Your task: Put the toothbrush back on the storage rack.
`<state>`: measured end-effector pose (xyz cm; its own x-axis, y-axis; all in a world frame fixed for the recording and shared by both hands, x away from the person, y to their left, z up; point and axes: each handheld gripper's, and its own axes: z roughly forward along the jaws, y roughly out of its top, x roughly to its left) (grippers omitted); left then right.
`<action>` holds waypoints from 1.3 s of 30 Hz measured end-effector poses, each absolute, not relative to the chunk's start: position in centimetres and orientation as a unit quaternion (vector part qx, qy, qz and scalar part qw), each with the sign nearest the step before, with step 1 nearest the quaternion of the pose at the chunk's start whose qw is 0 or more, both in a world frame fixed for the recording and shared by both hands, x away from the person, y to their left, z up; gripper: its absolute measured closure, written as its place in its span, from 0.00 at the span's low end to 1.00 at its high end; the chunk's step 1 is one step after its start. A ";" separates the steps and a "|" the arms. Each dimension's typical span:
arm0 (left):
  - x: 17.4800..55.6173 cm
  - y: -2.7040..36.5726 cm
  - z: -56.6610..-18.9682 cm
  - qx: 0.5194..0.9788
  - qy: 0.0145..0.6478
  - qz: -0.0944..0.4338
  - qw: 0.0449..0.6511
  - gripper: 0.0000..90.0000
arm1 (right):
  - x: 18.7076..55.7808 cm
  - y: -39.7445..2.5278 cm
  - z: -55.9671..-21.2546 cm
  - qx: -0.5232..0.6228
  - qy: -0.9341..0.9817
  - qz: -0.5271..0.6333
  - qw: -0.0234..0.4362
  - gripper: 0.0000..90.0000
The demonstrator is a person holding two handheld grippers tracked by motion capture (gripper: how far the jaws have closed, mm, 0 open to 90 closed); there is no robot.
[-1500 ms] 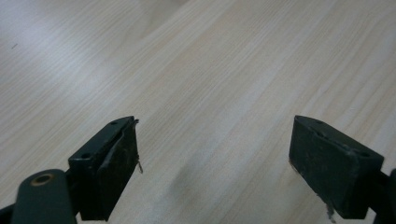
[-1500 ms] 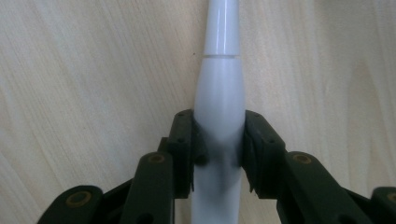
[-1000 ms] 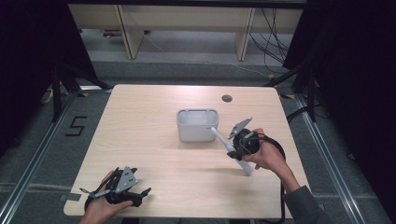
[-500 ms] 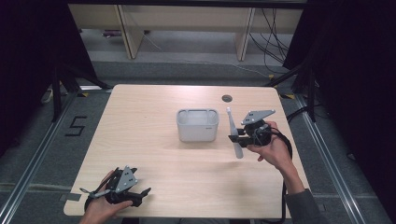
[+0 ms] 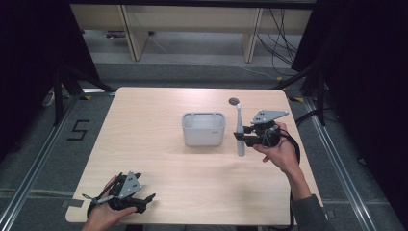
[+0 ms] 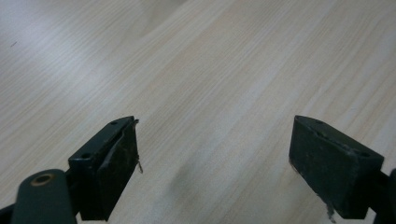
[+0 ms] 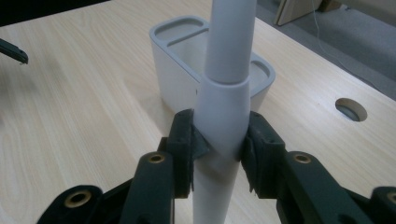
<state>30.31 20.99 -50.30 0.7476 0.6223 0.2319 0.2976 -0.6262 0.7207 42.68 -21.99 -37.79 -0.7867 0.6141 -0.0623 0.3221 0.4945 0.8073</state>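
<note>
Over on the right side of the pale wood-grain tabletop (image 5: 159, 134), the right gripper (image 5: 246, 138) has its black fingers (image 7: 184, 140) clenched around a slim white plastic electric toothbrush (image 5: 239, 130), which stands upright with its small head at the top and its lower end down at the tabletop. It sits just beside the right wall of a white rectangular plastic holder with rounded corners (image 5: 203, 129), close to it but apart. In the right gripper view the holder's (image 7: 187, 60) top shows several compartments, directly behind the toothbrush (image 7: 224, 93). A small round hole (image 5: 234, 101) sits in the tabletop behind them. At the near left corner the left gripper (image 5: 139, 202) lies low in a hand (image 5: 103, 219), its fingers (image 6: 109, 163) spread wide over bare wood, grasping nothing. On the floor to the left, a "5" (image 5: 78, 130) is marked out in dark tape.
</note>
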 end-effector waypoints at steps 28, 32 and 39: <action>30.3 21.0 -50.3 0.865 0.270 0.243 0.347 0.17 | 43.8 -19.2 -35.3 0.265 0.829 0.462 0.173 0.75; 30.3 21.1 -50.2 0.869 0.265 0.238 0.343 0.17 | 44.0 -18.9 -35.2 0.264 0.828 0.466 0.165 0.75; 30.3 21.1 -50.3 0.867 0.268 0.239 0.345 0.17 | 44.4 -18.3 -35.0 0.262 0.826 0.470 0.167 0.75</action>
